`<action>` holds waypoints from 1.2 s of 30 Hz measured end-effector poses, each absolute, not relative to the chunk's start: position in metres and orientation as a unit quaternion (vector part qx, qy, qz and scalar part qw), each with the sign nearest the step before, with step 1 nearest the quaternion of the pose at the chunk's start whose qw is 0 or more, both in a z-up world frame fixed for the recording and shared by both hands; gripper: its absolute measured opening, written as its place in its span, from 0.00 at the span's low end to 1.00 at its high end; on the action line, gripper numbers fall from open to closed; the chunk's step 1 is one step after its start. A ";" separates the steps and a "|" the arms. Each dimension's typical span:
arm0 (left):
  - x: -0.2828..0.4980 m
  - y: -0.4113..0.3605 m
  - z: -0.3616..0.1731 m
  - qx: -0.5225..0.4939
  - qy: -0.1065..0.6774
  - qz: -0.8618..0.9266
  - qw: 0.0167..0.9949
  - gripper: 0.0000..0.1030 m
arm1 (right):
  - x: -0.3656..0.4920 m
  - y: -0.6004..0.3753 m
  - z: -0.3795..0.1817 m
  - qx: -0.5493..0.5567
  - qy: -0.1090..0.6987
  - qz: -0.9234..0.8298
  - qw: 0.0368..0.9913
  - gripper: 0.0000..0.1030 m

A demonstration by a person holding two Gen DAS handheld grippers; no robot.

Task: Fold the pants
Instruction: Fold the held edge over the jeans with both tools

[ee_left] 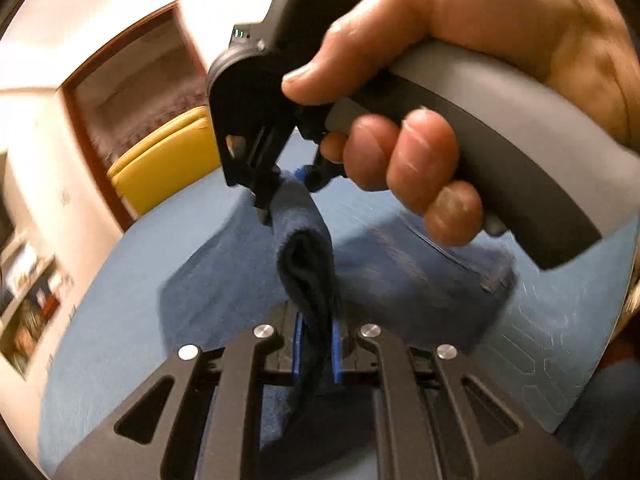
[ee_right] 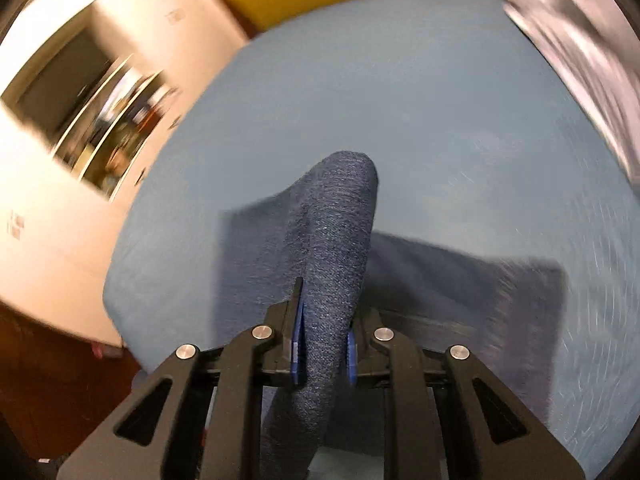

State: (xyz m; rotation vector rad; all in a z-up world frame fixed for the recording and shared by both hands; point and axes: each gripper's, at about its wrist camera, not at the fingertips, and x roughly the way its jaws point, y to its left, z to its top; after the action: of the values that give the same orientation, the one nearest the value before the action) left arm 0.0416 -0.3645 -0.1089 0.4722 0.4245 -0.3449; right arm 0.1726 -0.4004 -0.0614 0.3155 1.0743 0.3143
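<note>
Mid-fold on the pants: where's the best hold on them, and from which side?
Hold the raised folded edge of the pants, coming from above. It stands clear of the blue surface, and both the left gripper and right gripper already pinch it.

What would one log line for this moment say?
left claw: shut on dark blue knit pants | right claw: shut on pants | pants: partly lifted above blue cloth-covered surface
</note>
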 end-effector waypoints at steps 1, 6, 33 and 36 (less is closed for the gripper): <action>0.044 -0.377 -0.123 0.247 0.215 -0.169 0.929 0.10 | 0.184 -0.433 -0.094 0.164 0.520 0.144 0.826 0.17; 0.034 -0.421 -0.192 0.365 0.208 -0.150 0.895 0.37 | 0.191 -0.475 -0.174 0.200 0.548 0.159 0.797 0.18; -0.007 -0.494 -0.188 0.483 0.099 -0.166 0.854 0.10 | 0.199 -0.546 -0.114 0.170 0.489 0.153 0.842 0.08; -0.008 -0.503 -0.203 0.498 0.105 -0.173 0.843 0.10 | 0.197 -0.555 -0.124 0.183 0.488 0.153 0.840 0.08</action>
State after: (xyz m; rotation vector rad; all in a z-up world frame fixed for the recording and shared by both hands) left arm -0.0082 -0.5026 -0.2027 1.0517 0.2224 -0.3655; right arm 0.1968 -0.5547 -0.1245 0.3871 1.0321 0.3238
